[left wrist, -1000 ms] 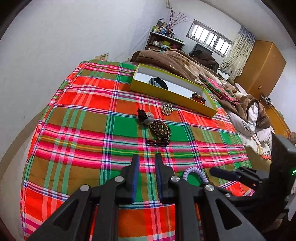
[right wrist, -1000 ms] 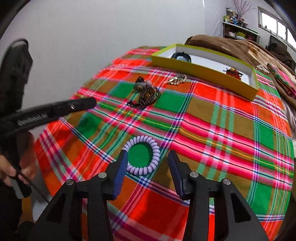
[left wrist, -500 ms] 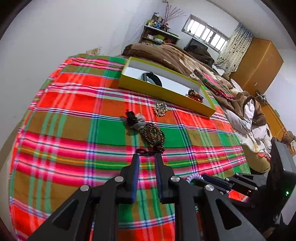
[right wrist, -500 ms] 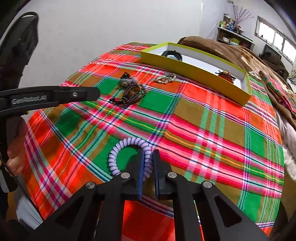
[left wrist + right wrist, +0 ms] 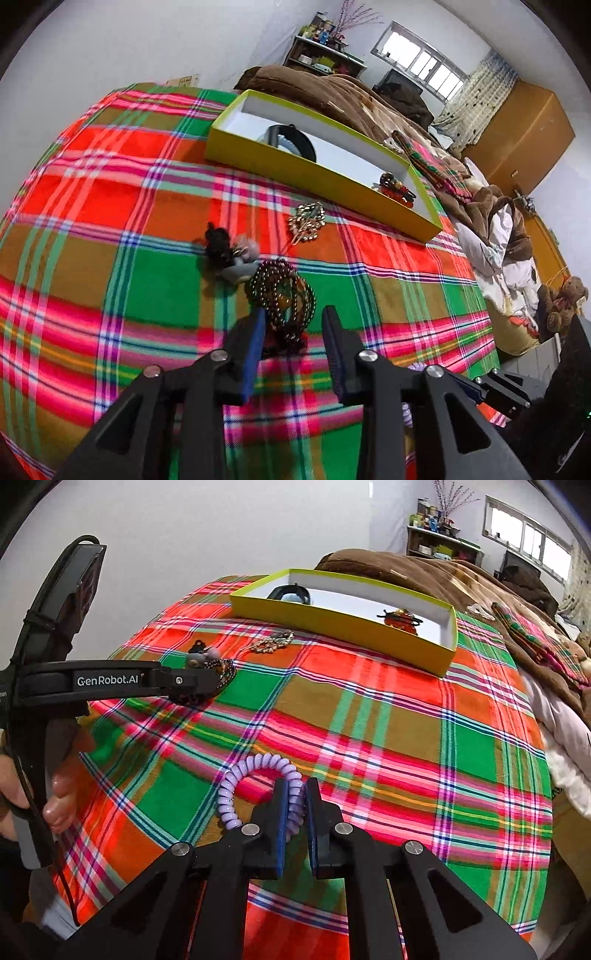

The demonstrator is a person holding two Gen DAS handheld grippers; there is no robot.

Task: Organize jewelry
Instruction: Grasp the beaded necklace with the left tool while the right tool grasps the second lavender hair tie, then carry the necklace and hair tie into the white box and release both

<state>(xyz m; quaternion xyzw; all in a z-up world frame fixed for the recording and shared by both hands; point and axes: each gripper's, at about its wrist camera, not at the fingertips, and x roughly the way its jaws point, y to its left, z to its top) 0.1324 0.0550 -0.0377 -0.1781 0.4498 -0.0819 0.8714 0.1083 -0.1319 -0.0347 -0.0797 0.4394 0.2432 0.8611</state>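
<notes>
Right hand-held gripper (image 5: 294, 794) is pinching a lilac spiral hair tie (image 5: 255, 775), its two fingers pressed onto the right side of the coil, which loops out to the left just above a bright plaid blanket (image 5: 388, 716). Left hand-held gripper (image 5: 293, 325) is spread, its two blue-padded fingers set either side of the near end of a dark beaded bracelet (image 5: 282, 295) that lies coiled on the blanket. Just behind the bracelet and touching it sits a hair tie with black and grey pompoms (image 5: 229, 251). Beyond that, apart from both, lies a small gold-coloured ornament (image 5: 307, 221). Farther back stands a shallow yellow box (image 5: 325, 177) with a white inside. It holds a black band (image 5: 295, 142) toward its left end and a cluster of red and black beaded pieces (image 5: 397, 186) toward its right end. Brown bedding (image 5: 332, 88) is heaped behind the box.
</notes>
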